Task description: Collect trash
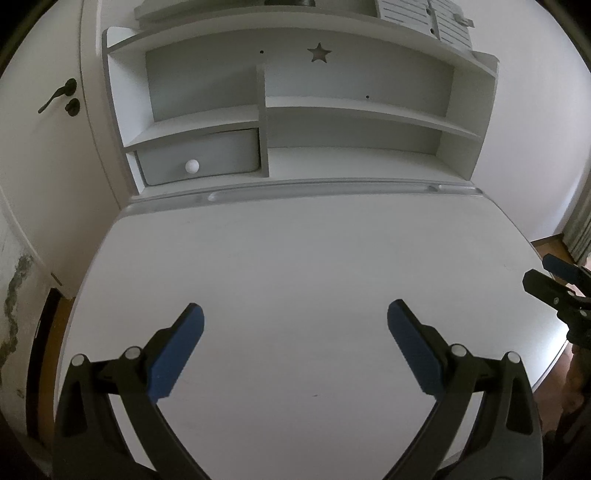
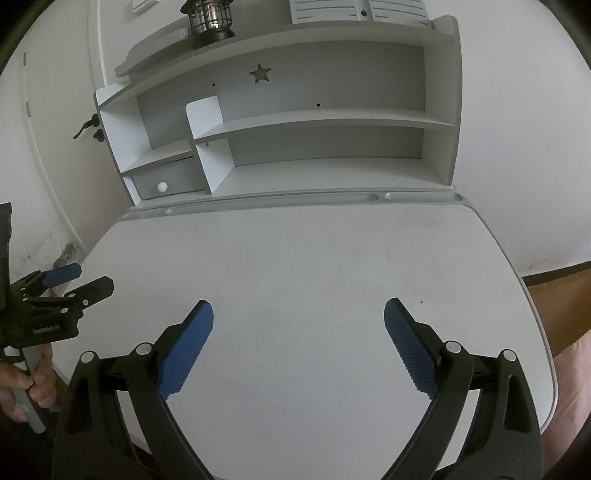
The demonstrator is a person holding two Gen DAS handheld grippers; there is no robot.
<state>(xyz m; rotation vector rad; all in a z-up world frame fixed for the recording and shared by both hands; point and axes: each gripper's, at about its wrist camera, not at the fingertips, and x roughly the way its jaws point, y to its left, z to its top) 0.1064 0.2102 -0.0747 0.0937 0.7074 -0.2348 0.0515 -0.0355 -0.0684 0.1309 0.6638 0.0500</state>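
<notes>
left gripper (image 1: pixel 295 314): fingers spread, nothing held | right gripper (image 2: pixel 298 310): fingers spread, nothing held | trash: none seen on white tabletop (image 2: pixel 314 258) | handling and hold point cannot be judged

Open desk, shelves blocking the back

Both grippers, left (image 1: pixel 295 314) and right (image 2: pixel 298 312), are hovering with jaws spread over the bare desk (image 1: pixel 295 258); the shelf unit (image 1: pixel 295 110) is walling off its far edge, and a lantern (image 2: pixel 211 18) is standing on top.
</notes>
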